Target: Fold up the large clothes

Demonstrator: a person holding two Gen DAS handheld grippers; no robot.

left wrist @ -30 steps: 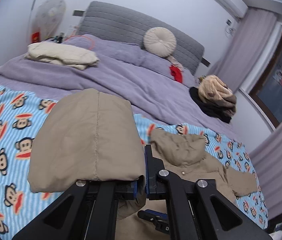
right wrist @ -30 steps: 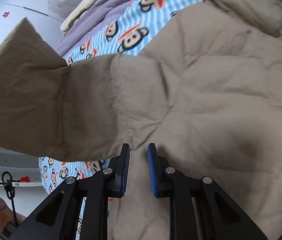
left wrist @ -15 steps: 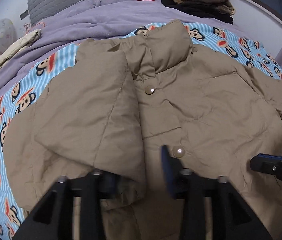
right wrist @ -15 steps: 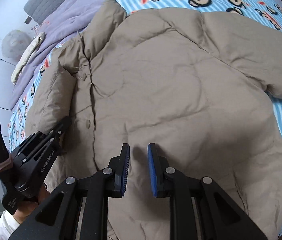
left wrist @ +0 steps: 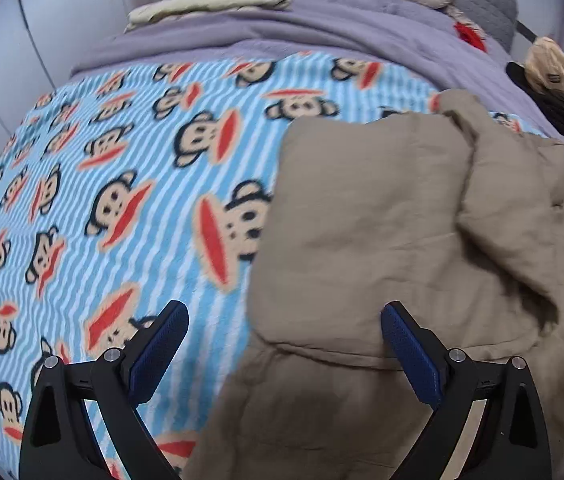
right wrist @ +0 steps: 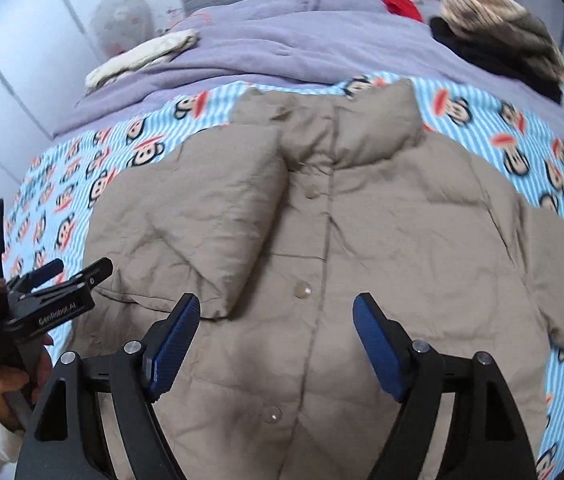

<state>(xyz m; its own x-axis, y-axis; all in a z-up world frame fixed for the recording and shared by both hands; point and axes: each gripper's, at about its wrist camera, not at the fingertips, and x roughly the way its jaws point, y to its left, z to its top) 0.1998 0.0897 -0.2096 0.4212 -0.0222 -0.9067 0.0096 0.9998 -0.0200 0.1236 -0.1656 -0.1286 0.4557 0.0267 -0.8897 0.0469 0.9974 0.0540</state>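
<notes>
With one sleeve [right wrist: 202,220] folded over the jacket [right wrist: 402,240] | both grippers' jaws opening, empty | next, I judge: grab sleeve at 3 o'clock [right wrist: 562,272], fold inward.

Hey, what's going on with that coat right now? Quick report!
Both grippers opening, nothing between pads. Tan jacket flat on monkey blanket, one sleeve folded across front, other spread out. Nothing in the way.

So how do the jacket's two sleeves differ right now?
The near sleeve, on the picture's left in the right wrist view, is folded in over the jacket front, its cuff close to the snaps. The far sleeve is spread out sideways, with its end lying on the monkey blanket. So one is folded, and the other not yet. Both are the same tan padded fabric, and neither is gripped.
</notes>
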